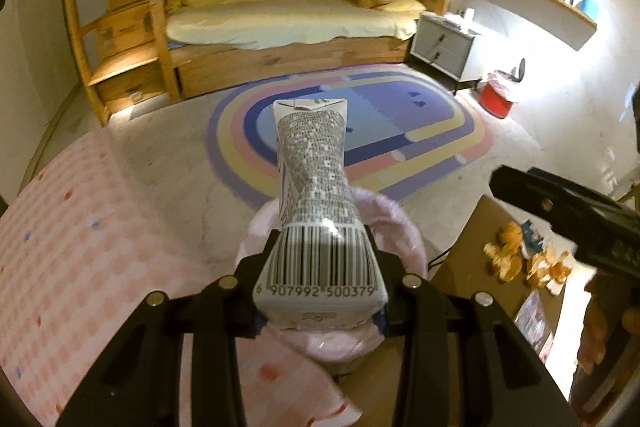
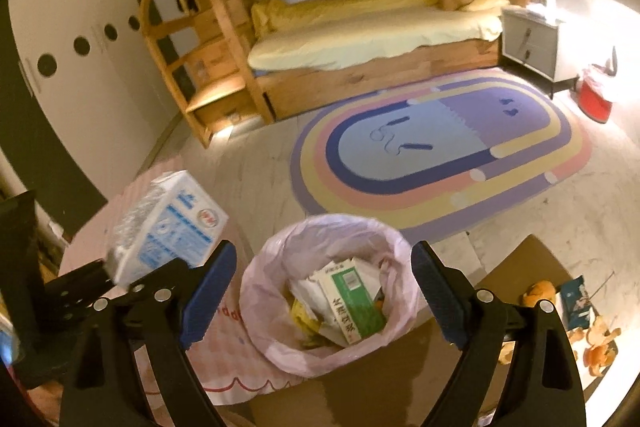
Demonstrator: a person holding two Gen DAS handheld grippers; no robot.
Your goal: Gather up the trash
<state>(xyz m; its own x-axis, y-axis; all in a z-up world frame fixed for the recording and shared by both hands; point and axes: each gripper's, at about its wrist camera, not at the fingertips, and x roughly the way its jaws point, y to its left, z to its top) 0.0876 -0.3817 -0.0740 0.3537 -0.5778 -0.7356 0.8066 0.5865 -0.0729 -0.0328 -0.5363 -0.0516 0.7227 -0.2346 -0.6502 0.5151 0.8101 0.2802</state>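
Left gripper (image 1: 320, 267): black two-finger claw, clenched on a crumpled grey-and-white drink carton (image 1: 316, 203) with a barcode on its near face; the same carton shows blue-and-white print in the right wrist view (image 2: 168, 227).
Carton position: held aloft, pointing forward, directly above the bin in the left wrist view; up and to the left of the bin in the right wrist view.
Right gripper (image 2: 324, 291): black claw with blue pads (image 2: 208, 291), jaws spread wide and grasping nothing, poised over the bin mouth; also seen at the right edge of the left wrist view (image 1: 568, 215).
Bin: round trash bin lined with a pale pink plastic bag (image 2: 332, 347), (image 1: 392, 223).
Bin contents: green-and-white printed box (image 2: 352, 303), scraps of paper and yellow wrappers.
Support: brown cardboard sheet (image 2: 524, 259) under and right of the bin.
Loose trash: orange peel pieces (image 2: 600, 343), (image 1: 516, 255) and a dark blue printed wrapper (image 2: 576, 299) on the cardboard, well apart from the bin.
Adjoining: pink checked cloth (image 1: 80, 227) left of the bin.
Background: pastel oval rug (image 2: 436, 147), wooden bunk bed with yellow bedding (image 2: 376, 27), red bucket (image 2: 596, 99).
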